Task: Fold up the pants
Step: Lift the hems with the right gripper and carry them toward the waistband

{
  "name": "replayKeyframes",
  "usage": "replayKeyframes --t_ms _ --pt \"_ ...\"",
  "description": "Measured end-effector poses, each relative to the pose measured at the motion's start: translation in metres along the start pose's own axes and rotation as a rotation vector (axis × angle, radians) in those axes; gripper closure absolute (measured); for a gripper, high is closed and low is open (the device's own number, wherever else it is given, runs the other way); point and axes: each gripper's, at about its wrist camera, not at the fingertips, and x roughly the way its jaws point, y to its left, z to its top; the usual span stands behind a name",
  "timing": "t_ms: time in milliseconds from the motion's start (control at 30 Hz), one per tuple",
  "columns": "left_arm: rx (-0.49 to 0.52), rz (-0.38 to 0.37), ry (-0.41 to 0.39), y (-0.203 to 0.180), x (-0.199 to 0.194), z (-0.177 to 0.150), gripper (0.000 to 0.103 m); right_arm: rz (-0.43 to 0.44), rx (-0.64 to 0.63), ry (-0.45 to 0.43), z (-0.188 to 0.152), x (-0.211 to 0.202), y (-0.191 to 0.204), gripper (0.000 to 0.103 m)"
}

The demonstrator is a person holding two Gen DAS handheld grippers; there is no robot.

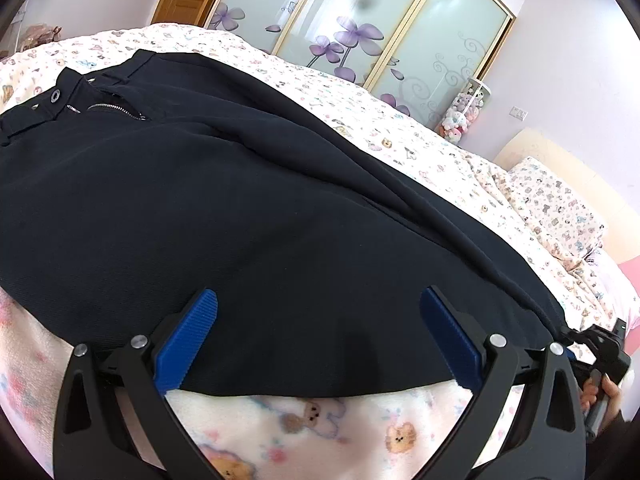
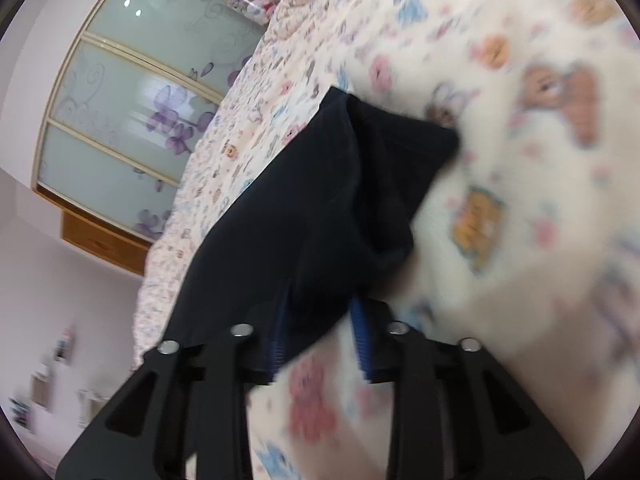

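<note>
The left gripper (image 1: 318,332) is held wide apart over the near edge of the dark pants (image 1: 208,208), with nothing pinched. The right gripper (image 2: 320,332) is clamped on a pants leg end (image 2: 340,200). The pants are spread flat on the bear-print blanket (image 1: 320,428), below the flower wardrobe (image 1: 360,32)

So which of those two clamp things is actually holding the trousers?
The right gripper: dark pants fabric is pinched between its blue fingers. The left gripper is spread wide open.
</note>
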Motion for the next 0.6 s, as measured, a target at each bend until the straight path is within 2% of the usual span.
replayKeyframes --t_ms 67,100,133,167,200,267,333,433,500,600 --pt "-0.003 -0.004 -0.001 0.001 -0.001 0.0 0.002 0.093 -0.047 -0.038 -0.013 -0.014 0.021 0.048" --pt "-0.005 -0.006 -0.001 0.004 0.0 0.0 0.002 0.144 -0.065 -0.028 -0.018 -0.014 0.029 0.048" --pt "-0.006 -0.008 -0.002 0.005 0.0 -0.001 0.002 0.237 -0.089 0.004 -0.027 -0.011 0.046 0.048" --pt "-0.009 -0.011 -0.004 0.006 -0.001 -0.002 0.002 0.312 -0.099 0.047 -0.034 -0.003 0.062 0.048" --pt "-0.013 -0.016 -0.007 0.007 -0.003 -0.003 0.002 0.403 -0.093 0.139 -0.046 0.015 0.084 0.049" --pt "-0.029 -0.031 -0.011 0.009 -0.005 -0.002 0.002 0.505 -0.025 0.285 -0.068 0.053 0.113 0.049" --pt "-0.058 -0.059 -0.03 0.012 -0.011 -0.004 0.002 0.546 0.08 0.397 -0.087 0.096 0.135 0.056" --pt "-0.126 -0.1 -0.076 0.024 -0.025 -0.004 0.002 0.557 0.186 0.488 -0.112 0.155 0.162 0.059" --pt "-0.185 -0.123 -0.101 0.034 -0.033 -0.002 0.002 0.544 0.225 0.498 -0.122 0.181 0.173 0.059" --pt "-0.197 -0.123 -0.101 0.038 -0.038 0.003 0.002 0.478 0.302 0.496 -0.128 0.217 0.174 0.06"
